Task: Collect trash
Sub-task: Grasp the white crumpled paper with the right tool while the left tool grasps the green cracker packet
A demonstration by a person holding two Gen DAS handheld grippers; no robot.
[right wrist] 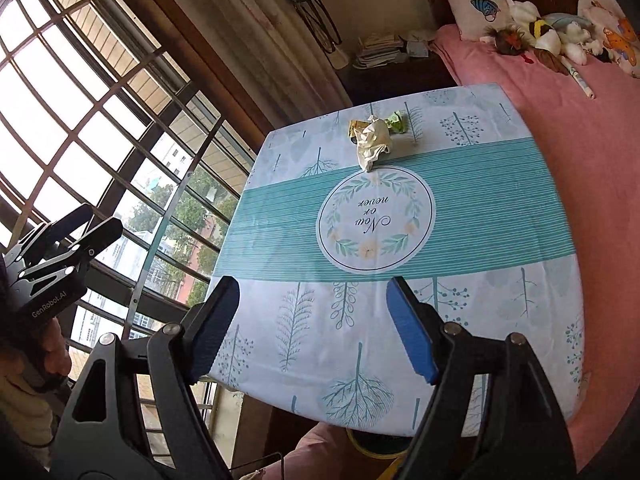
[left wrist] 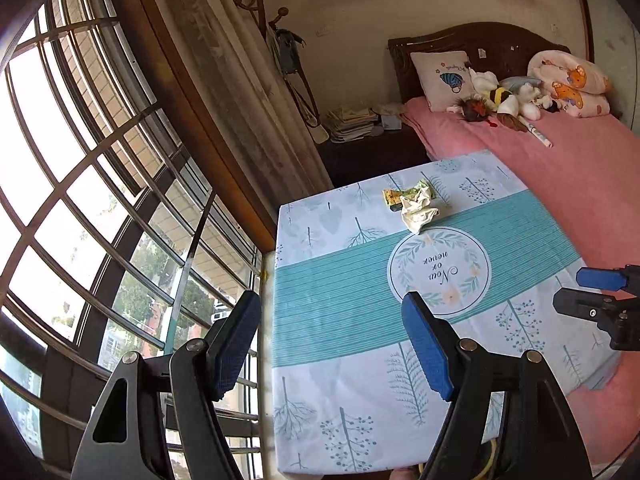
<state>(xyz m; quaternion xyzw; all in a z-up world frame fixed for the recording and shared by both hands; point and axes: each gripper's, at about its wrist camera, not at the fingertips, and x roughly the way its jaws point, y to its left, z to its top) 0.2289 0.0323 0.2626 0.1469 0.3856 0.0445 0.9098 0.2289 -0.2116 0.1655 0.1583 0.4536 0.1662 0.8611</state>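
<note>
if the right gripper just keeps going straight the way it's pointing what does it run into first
Probably the tablecloth itself, near the round "Now or never" emblem, since the open right gripper points down at a slant over the table. The crumpled tissue lies farther along that line; depth is hard to judge.

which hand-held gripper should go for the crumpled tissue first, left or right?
Right, probably. The right hand-held gripper is open over the table, roughly in line with the crumpled tissue. The left hand-held gripper is open too, but straddles the table's window-side edge, tissue off to its right.
</note>
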